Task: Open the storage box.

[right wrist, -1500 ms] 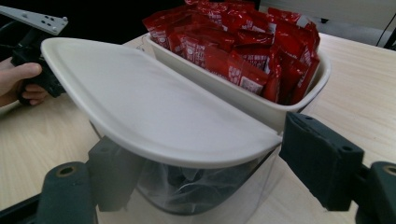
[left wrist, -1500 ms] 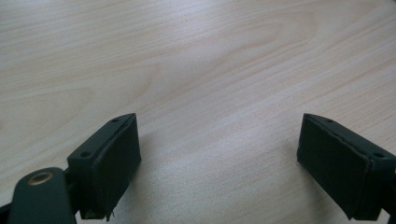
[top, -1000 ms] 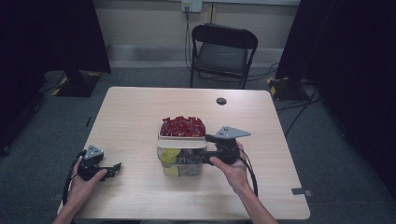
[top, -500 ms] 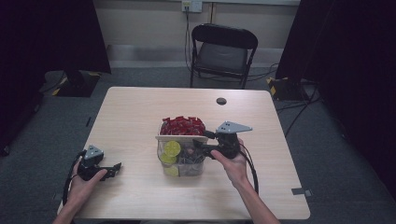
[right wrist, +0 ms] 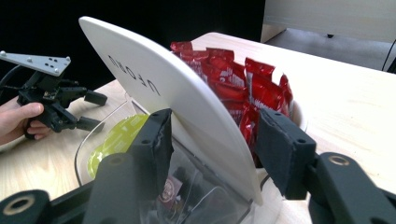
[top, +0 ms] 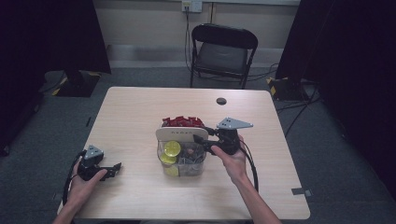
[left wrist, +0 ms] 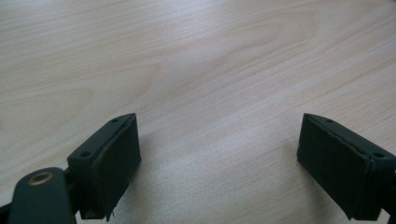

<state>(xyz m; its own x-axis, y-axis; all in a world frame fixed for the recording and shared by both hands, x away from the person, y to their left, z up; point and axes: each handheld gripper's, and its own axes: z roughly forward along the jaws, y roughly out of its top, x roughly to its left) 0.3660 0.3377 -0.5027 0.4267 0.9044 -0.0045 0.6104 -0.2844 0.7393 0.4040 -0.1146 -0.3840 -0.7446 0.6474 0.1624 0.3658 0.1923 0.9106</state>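
Note:
A clear tub (top: 185, 167) stands mid-table, split by an upright white divider panel (top: 181, 134). Red packets (top: 183, 122) fill the far half. Yellow-green round pods (top: 172, 148) and small dark items lie in the near half. My right gripper (top: 199, 142) reaches in from the tub's right side. In the right gripper view its jaws (right wrist: 212, 140) have just been closing and are shut on the white panel (right wrist: 187, 93), with the red packets (right wrist: 243, 88) behind it. My left gripper (top: 113, 170) rests open on the bare table (left wrist: 196, 70) at the front left.
A small dark disc (top: 221, 101) lies on the far right of the table top (top: 140, 107). A black folding chair (top: 223, 51) stands beyond the far edge. Cables trail from both grippers towards the front edge.
The right gripper's jaws have drawn together onto the white panel, with the hand shifting only slightly. The left hand and its gripper have stayed put.

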